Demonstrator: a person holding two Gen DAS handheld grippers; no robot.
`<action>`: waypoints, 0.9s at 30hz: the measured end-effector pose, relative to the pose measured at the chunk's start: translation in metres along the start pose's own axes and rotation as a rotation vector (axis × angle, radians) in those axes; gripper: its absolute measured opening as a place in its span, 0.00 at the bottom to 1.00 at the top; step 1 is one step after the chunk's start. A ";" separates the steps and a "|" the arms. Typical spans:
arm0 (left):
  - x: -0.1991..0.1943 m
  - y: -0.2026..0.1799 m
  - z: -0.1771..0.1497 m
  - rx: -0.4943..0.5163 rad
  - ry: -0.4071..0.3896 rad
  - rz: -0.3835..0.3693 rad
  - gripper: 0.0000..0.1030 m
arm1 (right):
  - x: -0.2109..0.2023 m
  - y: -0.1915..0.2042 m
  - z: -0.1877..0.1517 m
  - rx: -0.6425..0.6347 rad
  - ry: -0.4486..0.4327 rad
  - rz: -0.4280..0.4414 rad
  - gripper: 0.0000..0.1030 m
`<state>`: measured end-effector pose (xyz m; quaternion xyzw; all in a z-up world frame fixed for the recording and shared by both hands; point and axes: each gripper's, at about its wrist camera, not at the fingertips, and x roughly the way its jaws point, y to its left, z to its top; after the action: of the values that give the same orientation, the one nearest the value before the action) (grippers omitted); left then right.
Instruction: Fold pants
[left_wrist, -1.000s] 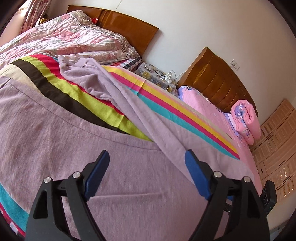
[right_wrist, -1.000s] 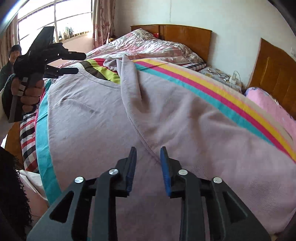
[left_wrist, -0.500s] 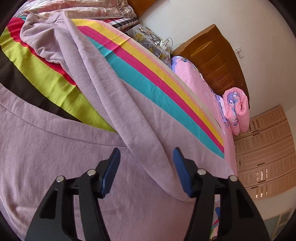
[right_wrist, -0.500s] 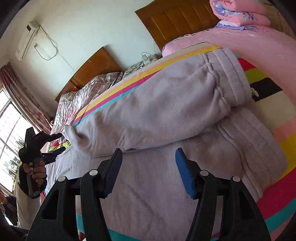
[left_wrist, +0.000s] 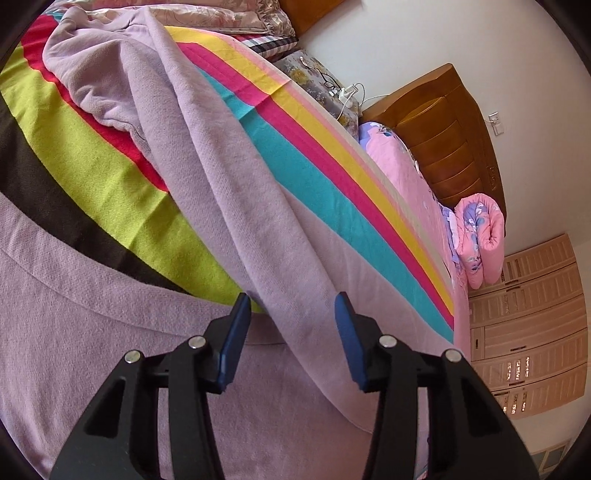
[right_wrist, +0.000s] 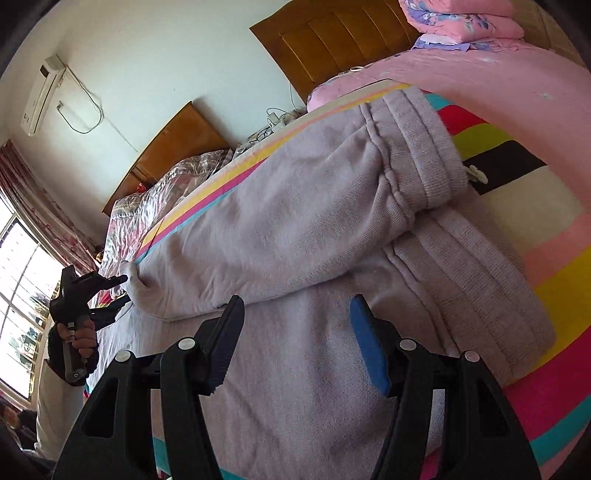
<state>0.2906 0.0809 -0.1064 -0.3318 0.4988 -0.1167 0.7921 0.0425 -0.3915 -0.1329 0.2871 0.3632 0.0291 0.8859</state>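
Note:
Lilac pants (left_wrist: 236, 206) lie spread over a striped blanket (left_wrist: 303, 155) on the bed. My left gripper (left_wrist: 291, 299) hovers low over a long raised fold of one leg; its jaws are closing with that fold between them, and the blue pads do not press on the cloth. In the right wrist view the left gripper (right_wrist: 110, 291) sits at the far tip of the folded-over leg. My right gripper (right_wrist: 297, 300) stands open above the pants (right_wrist: 295, 229) near the ribbed band (right_wrist: 428, 155), with only flat fabric below it.
A person's hand (right_wrist: 79, 332) holds the left gripper by the window side. A pink quilted cover (right_wrist: 480, 77) and rolled pink bedding (left_wrist: 480, 236) lie beyond the blanket. Wooden headboards (left_wrist: 443, 129) stand against the wall, with a cluttered nightstand (left_wrist: 325, 88) between the beds.
The left gripper moved forward and down onto the leg fold and its jaws narrowed. The right gripper rolled and swung toward the ribbed band end, and its jaws widened.

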 end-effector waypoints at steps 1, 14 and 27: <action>0.001 -0.001 0.001 0.013 -0.005 0.003 0.45 | 0.000 0.000 0.000 0.001 0.000 -0.001 0.57; -0.010 -0.005 -0.010 0.048 -0.081 0.029 0.12 | -0.007 -0.022 0.016 0.141 -0.054 -0.026 0.62; -0.012 -0.002 -0.006 0.024 -0.035 -0.016 0.27 | 0.004 -0.040 0.049 0.230 -0.049 -0.032 0.09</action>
<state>0.2802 0.0837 -0.0981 -0.3283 0.4807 -0.1231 0.8037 0.0712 -0.4476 -0.1285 0.3818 0.3470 -0.0337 0.8560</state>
